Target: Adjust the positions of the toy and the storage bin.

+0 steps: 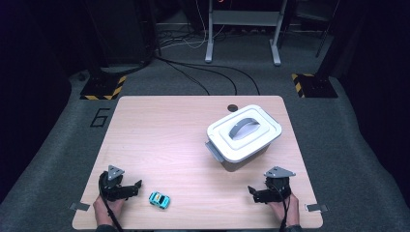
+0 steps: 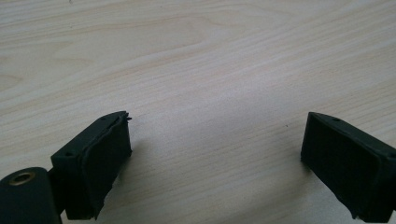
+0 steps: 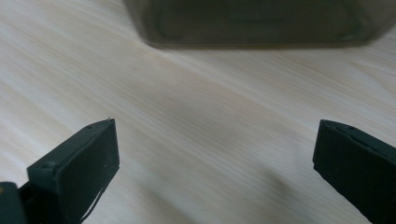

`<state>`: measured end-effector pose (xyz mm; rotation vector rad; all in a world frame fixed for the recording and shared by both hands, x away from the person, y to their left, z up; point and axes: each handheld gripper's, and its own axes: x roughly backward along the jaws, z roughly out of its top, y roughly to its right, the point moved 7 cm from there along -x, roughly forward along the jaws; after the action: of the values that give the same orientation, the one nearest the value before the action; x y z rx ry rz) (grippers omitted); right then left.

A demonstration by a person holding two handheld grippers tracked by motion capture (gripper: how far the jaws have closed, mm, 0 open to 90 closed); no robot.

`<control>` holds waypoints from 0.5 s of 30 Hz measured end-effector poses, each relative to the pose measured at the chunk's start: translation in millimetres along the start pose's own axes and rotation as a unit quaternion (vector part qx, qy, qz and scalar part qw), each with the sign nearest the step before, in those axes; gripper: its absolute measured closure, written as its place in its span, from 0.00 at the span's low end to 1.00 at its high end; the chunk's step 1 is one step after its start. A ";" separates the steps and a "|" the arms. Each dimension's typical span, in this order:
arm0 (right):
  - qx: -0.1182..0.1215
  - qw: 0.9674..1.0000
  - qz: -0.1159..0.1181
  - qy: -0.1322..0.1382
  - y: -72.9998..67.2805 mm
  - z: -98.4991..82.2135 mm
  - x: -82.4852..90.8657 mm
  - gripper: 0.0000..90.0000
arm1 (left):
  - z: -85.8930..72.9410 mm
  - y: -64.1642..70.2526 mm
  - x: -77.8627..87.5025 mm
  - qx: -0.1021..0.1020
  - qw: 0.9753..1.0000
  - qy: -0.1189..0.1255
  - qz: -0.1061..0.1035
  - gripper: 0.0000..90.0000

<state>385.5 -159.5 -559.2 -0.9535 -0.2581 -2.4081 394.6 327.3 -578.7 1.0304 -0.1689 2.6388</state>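
A light wooden table [image 1: 159, 135]. A lidded grey storage box [image 1: 244, 137] sits far right; a small turquoise toy car [image 1: 159, 199] lies near left.

A small turquoise toy car [image 1: 159, 199] is seen lying near the bench's [image 1: 159, 140] front edge; a lidded grey box [image 1: 243, 137] is set upright at right.

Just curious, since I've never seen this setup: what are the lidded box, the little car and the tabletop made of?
Lidded box: apparently plastic, with a smooth white lid and grey handle. Toy car: glossy turquoise, plastic or painted metal; too small to tell. Tabletop: pale wood-grain surface, possibly laminate, matte.
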 end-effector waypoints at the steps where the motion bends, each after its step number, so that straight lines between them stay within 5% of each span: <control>1: 0.004 1.000 0.002 -0.002 -4.1 0.9 -0.6 0.00 | 0.0 0.0 0.0 0.000 1.000 0.000 0.000 0.09; 15: 0.055 0.997 0.043 -0.018 -54.7 13.1 -18.4 0.00 | -0.1 -0.1 0.1 0.000 1.000 0.000 0.000 0.09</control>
<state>374.6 -101.3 -561.1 -0.9404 -0.3519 -2.2743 394.5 327.4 -578.7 1.0310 -0.1692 2.6391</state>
